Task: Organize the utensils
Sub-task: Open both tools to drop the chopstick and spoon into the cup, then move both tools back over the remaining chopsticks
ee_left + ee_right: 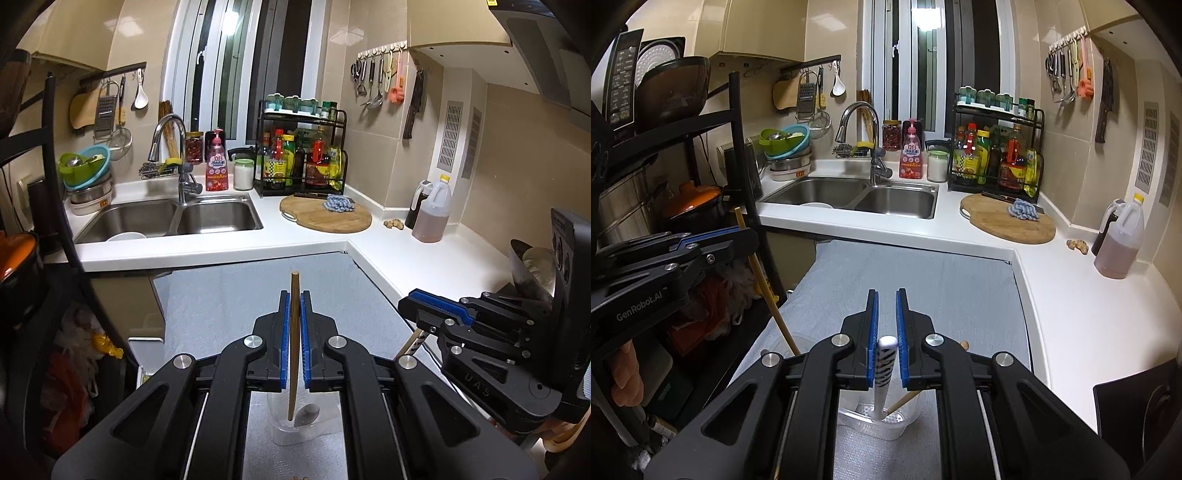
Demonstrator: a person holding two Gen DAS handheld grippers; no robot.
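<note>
In the left wrist view my left gripper [294, 295] is shut on a thin brown wooden chopstick [294, 332] that stands nearly upright. Its lower end dips into a clear plastic cup [299, 424] on the grey mat [229, 295]. My right gripper [886, 295] is shut on a white utensil handle with black stripes [885, 362]. That handle's foot rests in a clear holder [875, 421], next to another wooden stick [905, 400]. The right gripper [406, 301] shows at the right of the left wrist view, and the left gripper [750, 236] with its chopstick [764, 280] at the left of the right wrist view.
The white L-shaped counter [424, 258] borders the mat. On it are a double sink [173, 218], a round wooden board [325, 214] with a blue cloth, a sauce rack [303, 155] and oil bottles [432, 210]. A black shelf [738, 155] with pots stands left.
</note>
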